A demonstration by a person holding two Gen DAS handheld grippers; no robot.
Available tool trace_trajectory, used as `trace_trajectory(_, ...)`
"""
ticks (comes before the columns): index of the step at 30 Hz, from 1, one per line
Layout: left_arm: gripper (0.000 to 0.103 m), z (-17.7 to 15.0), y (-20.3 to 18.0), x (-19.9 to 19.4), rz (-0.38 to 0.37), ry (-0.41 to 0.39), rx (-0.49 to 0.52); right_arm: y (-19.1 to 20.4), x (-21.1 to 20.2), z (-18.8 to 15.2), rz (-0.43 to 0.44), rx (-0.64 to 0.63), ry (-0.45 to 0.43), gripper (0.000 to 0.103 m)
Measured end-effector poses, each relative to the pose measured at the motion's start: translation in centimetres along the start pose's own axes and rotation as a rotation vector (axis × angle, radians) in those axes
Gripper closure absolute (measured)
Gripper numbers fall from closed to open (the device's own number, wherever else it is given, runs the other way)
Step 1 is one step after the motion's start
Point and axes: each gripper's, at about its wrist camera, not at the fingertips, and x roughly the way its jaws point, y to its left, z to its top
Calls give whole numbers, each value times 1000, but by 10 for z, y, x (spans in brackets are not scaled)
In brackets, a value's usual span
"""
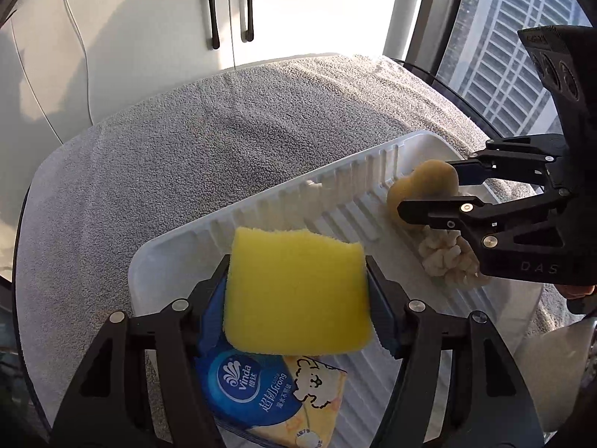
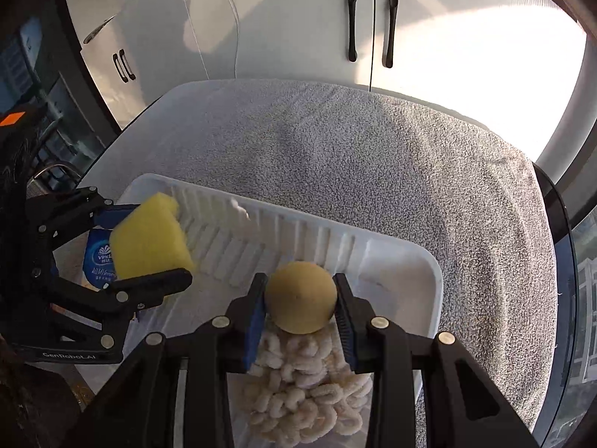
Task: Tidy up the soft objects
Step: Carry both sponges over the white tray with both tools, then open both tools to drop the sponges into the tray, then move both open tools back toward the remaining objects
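Note:
My left gripper (image 1: 296,266) is shut on a yellow rectangular sponge (image 1: 294,295), held above the near-left end of a white ribbed tray (image 1: 335,186). Under the sponge lies a blue and yellow tissue pack (image 1: 253,388). My right gripper (image 2: 300,284) is shut on a tan rounded sponge (image 2: 300,304) over the tray's (image 2: 410,257) right end. Just below it a cream fluffy cloth (image 2: 298,392) lies in the tray. From the left wrist, the right gripper (image 1: 429,189) and its tan sponge (image 1: 429,177) hang at the right. The right wrist view has the left gripper (image 2: 149,244) with the yellow sponge (image 2: 149,237) at the left.
The tray rests on a grey fluffy towel (image 1: 186,149) that covers a rounded dark-edged table. Behind the table stand white cabinet doors with black handles (image 1: 212,15). A window (image 1: 522,56) runs along the right side. A small white scrap (image 2: 238,209) sits on the tray's far wall.

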Motion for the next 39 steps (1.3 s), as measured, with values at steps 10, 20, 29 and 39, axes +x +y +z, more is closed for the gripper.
trace_trajectory(10, 39, -4, -10, 2, -14, 34, 46, -3, -18, -8, -9, 1, -43, 39)
trace_trajectory(20, 18, -4, -19, 0, -29, 78, 91, -7, -43, -23, 4, -1, -81, 28)
trace_trajectory(29, 16, -3, -13, -31, 93, -57, 68, -11, -66, -32, -26, 5, -123, 28)
trace_trajectory(39, 16, -20, 52, -72, 285, -145, -195, -41, -95, -55, -72, 113, -159, 28)
